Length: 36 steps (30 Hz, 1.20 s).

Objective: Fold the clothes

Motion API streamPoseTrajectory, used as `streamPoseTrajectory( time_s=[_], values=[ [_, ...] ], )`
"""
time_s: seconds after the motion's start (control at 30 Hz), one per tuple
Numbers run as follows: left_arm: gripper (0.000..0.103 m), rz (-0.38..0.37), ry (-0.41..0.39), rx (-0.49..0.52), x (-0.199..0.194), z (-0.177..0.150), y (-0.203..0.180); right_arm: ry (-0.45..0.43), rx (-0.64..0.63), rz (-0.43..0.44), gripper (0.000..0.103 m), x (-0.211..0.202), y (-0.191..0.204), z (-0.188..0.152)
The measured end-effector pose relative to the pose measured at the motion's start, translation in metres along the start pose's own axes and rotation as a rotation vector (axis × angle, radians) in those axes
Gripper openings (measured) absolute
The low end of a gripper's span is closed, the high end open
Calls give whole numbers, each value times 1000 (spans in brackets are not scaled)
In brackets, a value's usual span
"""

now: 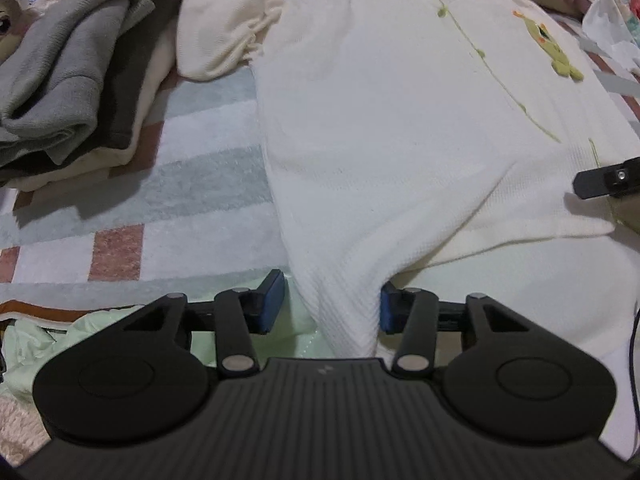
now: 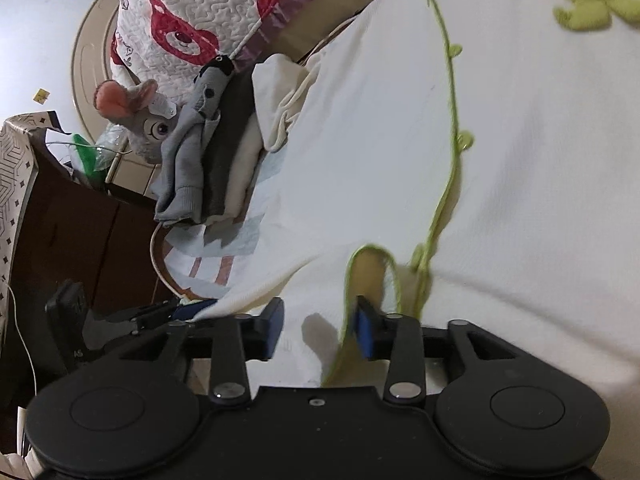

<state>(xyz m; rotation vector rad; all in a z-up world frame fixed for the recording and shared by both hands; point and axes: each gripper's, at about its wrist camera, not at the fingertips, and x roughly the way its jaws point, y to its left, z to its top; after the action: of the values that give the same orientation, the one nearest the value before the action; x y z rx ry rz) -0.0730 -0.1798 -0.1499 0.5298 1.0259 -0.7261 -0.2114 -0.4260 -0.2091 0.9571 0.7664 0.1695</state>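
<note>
A white waffle-knit garment point(image 1: 380, 120) with green trim and a green frog patch point(image 1: 554, 46) lies spread on a striped blanket point(image 1: 180, 184). Its near corner hangs between the blue pads of my left gripper point(image 1: 331, 306). The right pad touches the cloth, while a gap shows beside the left pad, so this gripper is open. In the right wrist view the same garment point(image 2: 520, 140) fills the right side. A green-edged hem fold point(image 2: 372, 272) stands between the jaws of my right gripper point(image 2: 320, 330), which is open and not pinching it.
A stack of folded grey, dark and cream clothes point(image 1: 72, 80) sits at the left, with a folded cream piece point(image 1: 220, 28) behind. A plush mouse point(image 2: 136, 116), a quilted bear-print pillow point(image 2: 192, 20) and a dark wooden cabinet point(image 2: 80, 232) lie beyond the bed's edge.
</note>
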Motion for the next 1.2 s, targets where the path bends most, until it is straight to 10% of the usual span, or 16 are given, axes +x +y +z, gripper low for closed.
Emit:
streamPoseTrajectory(
  time_s=[0.1,0.23,0.4,0.6,0.8,0.97,1.2],
  values=[
    [45,-52,2,56,-6,-5,-3,12,-41,30,6,8,9,1],
    [35,-149,31,54,-16,-14,5,20,101,242,6,-12,4,8],
    [13,-92,19,59,-22,-12,4,20,275,384,6,-36,-9,8],
    [14,-94,20,25,-50,-16,16,54,226,305,6,-61,-6,4],
    [45,-103,76,204,-40,-24,-20,272,19,149,6,-46,11,-21],
    [70,-31,50,232,-27,-19,-33,169,45,215,6,-63,12,-12],
    [75,-3,-20,261,0,-13,-49,-63,161,501,6,-93,5,18]
  ],
)
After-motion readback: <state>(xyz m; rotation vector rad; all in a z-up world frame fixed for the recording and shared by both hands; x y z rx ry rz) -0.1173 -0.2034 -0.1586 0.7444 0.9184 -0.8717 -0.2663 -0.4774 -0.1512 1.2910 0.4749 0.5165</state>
